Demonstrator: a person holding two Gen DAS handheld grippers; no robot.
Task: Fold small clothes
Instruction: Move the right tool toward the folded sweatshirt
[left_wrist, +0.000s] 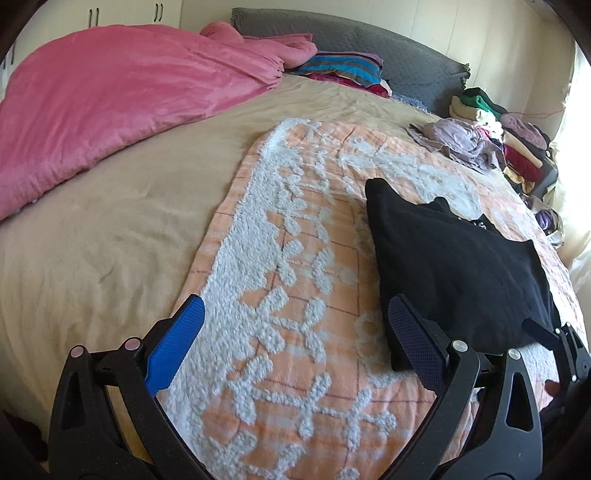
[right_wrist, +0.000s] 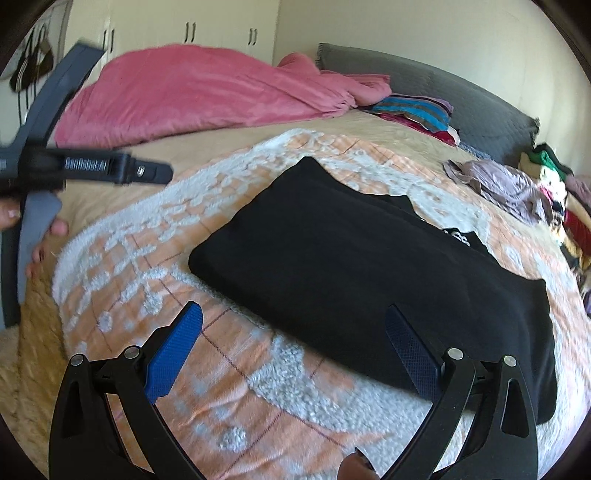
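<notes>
While both grippers, left (left_wrist: 295, 325) & right (right_wrist: 293, 332), gape empty, black garment (right_wrist: 362, 266): folded flat rectangle w/ white lettering, just ahead on orange blanket (right_wrist: 258, 387)

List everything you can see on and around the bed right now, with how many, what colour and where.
black garment: one, black, folded flat on the patterned blanket
patterned blanket: one, orange with white tufted flowers, spread across the bed
bed cover: one, beige, under everything
pink duvet: one, pink, bunched at the far left side
headboard: one, grey, far end
striped pillow: one, blue and dark stripes, by the headboard
mauve garment: one, crumpled, far right of the blanket
clothes pile: mixed colours, right edge of the bed; count unclear
wardrobe doors: white, dark handles, back wall
left tongs: open, blue pads, empty
right tongs: open, blue pads, empty
</notes>
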